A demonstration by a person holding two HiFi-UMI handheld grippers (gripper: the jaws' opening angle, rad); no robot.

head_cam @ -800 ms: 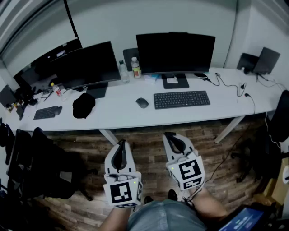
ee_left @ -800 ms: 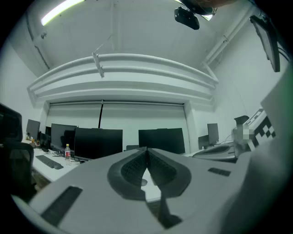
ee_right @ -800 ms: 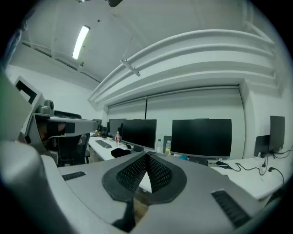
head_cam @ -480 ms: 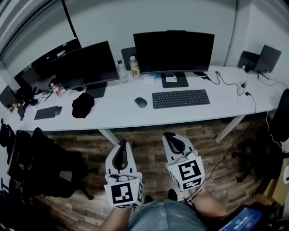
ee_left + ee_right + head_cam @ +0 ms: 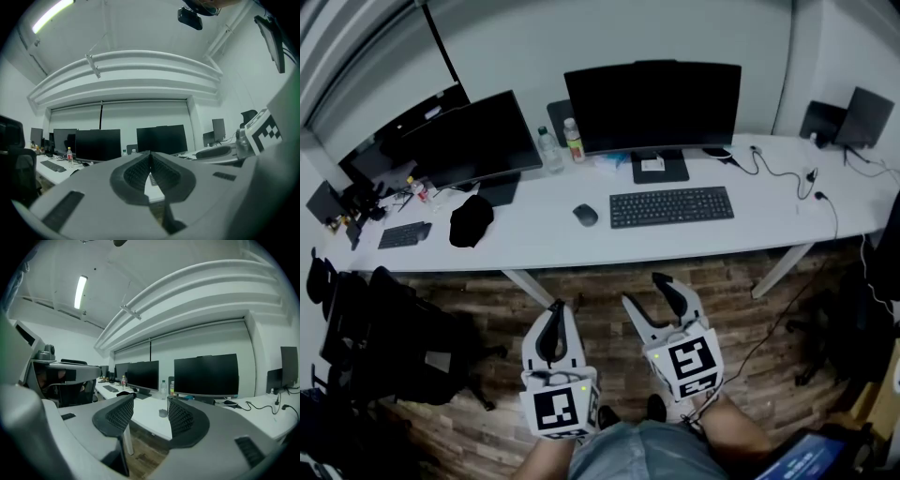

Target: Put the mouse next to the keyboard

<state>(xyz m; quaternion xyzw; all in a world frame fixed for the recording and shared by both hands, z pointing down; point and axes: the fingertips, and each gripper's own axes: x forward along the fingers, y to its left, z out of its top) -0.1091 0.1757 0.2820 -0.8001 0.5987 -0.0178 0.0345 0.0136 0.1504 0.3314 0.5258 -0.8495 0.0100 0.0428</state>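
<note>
- The left tongs (image 5: 551, 311) (image 5: 150, 157) are closed, their ribbed pads pressed together with nothing between them. They are held level over the wooden floor (image 5: 750, 319).
- The right tongs (image 5: 646, 292) (image 5: 150, 408) stand open and empty, a clear gap between the two pads. They are also level, just beside the left tongs on their right.
- The mouse (image 5: 585, 215) (image 5: 162, 413) lies on the white desk (image 5: 581, 248), well ahead of both tongs and touched by neither. In the right gripper view it shows far off through the gap between the open pads.
- The keyboard (image 5: 671, 206) lies ahead of the right tongs, near the mouse on its right, with a narrow strip of desk between them.
- Beyond the keyboard, farther from the tongs, stands a dark monitor (image 5: 652, 105). A second monitor (image 5: 469, 141) stands ahead and left of the left tongs.
- Two bottles (image 5: 573, 141) stand between the monitors.
- A black cap (image 5: 471, 219) lies on the desk ahead and left of the left tongs, and a smaller keyboard (image 5: 405, 234) lies farther left.
- A dark chair (image 5: 403, 347) stands to the left of the left tongs.
</note>
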